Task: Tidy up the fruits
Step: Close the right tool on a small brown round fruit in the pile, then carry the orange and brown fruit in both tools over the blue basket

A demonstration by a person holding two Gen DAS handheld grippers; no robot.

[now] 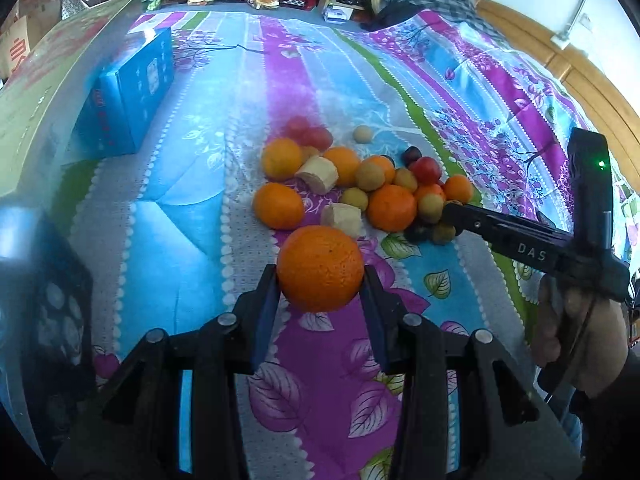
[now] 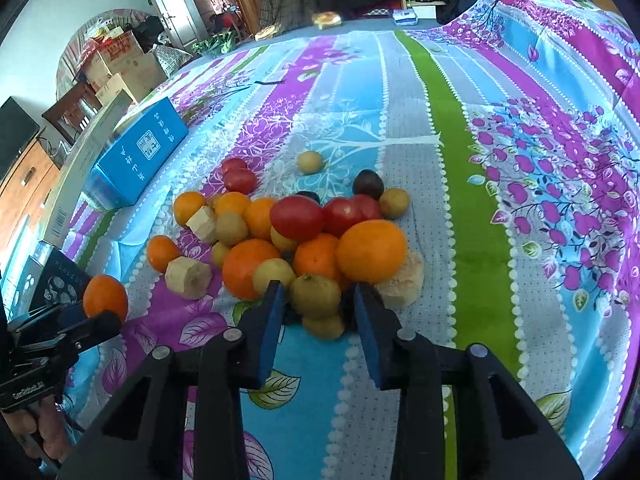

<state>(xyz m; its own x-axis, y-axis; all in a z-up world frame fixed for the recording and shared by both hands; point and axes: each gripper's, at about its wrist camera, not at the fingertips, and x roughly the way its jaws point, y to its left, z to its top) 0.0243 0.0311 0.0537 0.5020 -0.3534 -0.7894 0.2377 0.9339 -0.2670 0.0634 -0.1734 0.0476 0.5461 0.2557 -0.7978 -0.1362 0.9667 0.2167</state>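
A heap of fruit (image 2: 296,236) lies on the flowered bedsheet: oranges, red tomatoes, small yellow-green fruits, dark plums and pale peeled chunks. My left gripper (image 1: 320,276) is shut on an orange (image 1: 320,268) and holds it above the sheet, short of the heap (image 1: 352,184); it also shows in the right wrist view (image 2: 105,296). My right gripper (image 2: 318,296) is open at the near edge of the heap, its fingers on either side of a small yellow-green fruit (image 2: 316,294) without touching it. In the left wrist view its fingers (image 1: 460,210) reach the heap's right side.
A blue box (image 2: 136,156) lies left of the heap, with a long white carton (image 2: 80,160) beyond it. A dark box (image 2: 56,280) sits at the near left. A lone yellow fruit (image 2: 311,162) lies behind the heap. Clothes and packages pile at the bed's far end.
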